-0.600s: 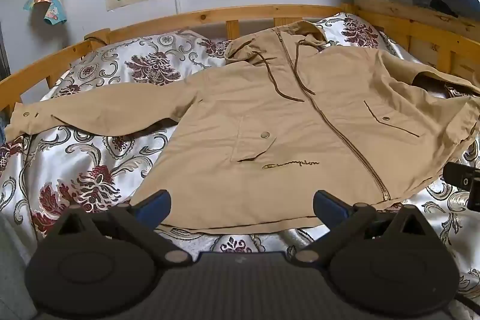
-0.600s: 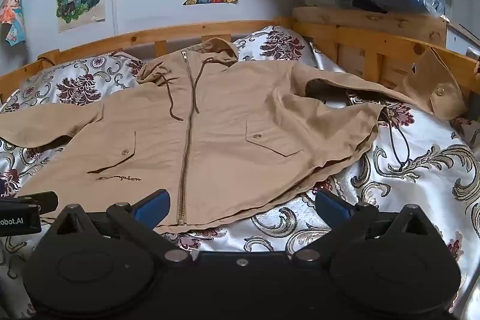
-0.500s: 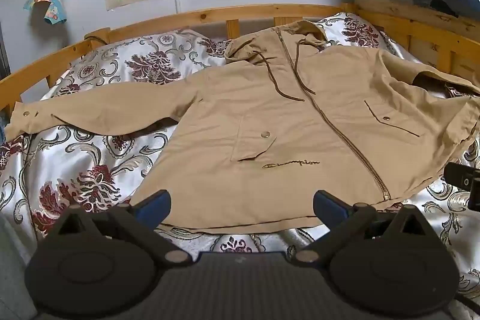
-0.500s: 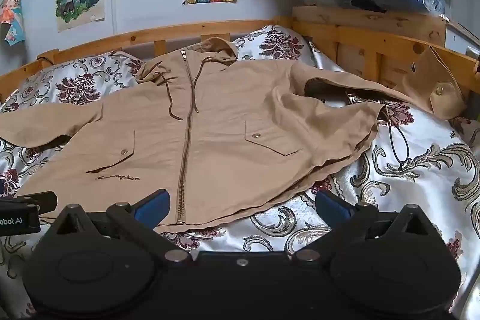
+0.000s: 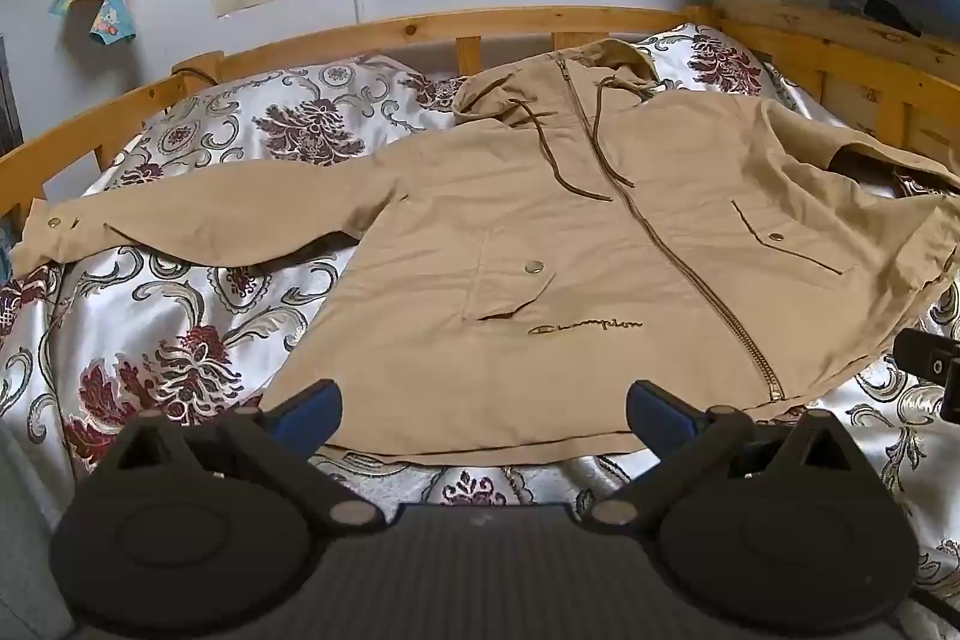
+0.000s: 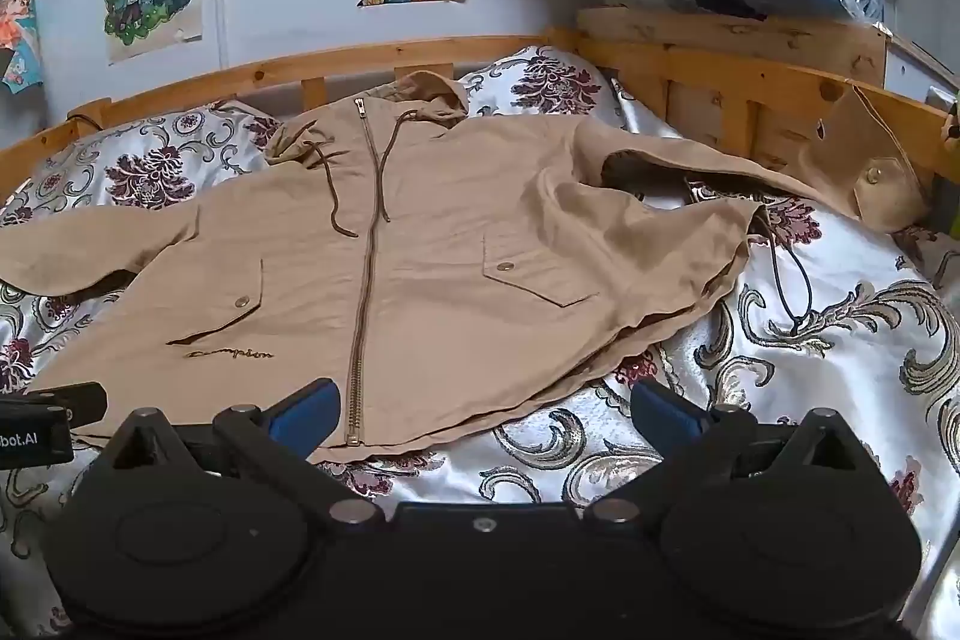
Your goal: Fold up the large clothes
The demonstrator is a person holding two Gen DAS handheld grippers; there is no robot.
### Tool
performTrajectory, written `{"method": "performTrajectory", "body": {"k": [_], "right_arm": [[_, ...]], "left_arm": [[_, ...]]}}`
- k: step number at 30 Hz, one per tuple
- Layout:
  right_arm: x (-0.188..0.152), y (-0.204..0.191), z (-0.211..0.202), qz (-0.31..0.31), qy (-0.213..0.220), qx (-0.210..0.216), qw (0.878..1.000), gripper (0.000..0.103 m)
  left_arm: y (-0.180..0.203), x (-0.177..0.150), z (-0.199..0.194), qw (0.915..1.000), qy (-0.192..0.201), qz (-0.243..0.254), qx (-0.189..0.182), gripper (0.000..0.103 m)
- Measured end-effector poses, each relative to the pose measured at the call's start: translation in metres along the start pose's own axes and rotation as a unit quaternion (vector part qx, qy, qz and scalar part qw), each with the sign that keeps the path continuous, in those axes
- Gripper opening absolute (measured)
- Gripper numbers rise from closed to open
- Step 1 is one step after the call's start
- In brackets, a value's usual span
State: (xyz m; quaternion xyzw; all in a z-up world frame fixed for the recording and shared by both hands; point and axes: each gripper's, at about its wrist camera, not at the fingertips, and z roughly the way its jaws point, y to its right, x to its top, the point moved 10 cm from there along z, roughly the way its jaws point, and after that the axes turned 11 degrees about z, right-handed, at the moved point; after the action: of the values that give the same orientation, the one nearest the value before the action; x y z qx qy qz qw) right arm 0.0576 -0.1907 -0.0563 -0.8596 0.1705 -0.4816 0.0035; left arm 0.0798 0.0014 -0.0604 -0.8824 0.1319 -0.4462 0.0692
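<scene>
Nothing is folded yet: the tan zip-up hooded jacket (image 5: 570, 244) lies spread face-up on the bed (image 5: 150, 316), hood at 12 o'clock, sleeves at 9 and 3. Left gripper (image 5: 483, 409) and right gripper (image 6: 486, 409) hover at the hem, jaws released, empty.

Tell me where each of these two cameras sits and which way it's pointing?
Left wrist: on the left gripper, angled down over the tan jacket's hem; its open blue-padded fingers show.
Right wrist: on the right gripper, further right, facing the zipper and the floral bedspread; open fingers show.
Shared: jacket, wooden bed rail, wall posters; each glimpses the other gripper.
</scene>
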Motion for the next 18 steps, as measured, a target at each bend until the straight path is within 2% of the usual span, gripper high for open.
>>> {"method": "performTrajectory", "body": {"k": [18], "right_arm": [[-0.0038, 0.0057, 0.0039, 0.003, -0.005, -0.001, 1.0, 0.102]], "left_arm": [[-0.0023, -0.0014, 0.0033, 1.0, -0.003, 0.0, 0.0, 0.102]]}}
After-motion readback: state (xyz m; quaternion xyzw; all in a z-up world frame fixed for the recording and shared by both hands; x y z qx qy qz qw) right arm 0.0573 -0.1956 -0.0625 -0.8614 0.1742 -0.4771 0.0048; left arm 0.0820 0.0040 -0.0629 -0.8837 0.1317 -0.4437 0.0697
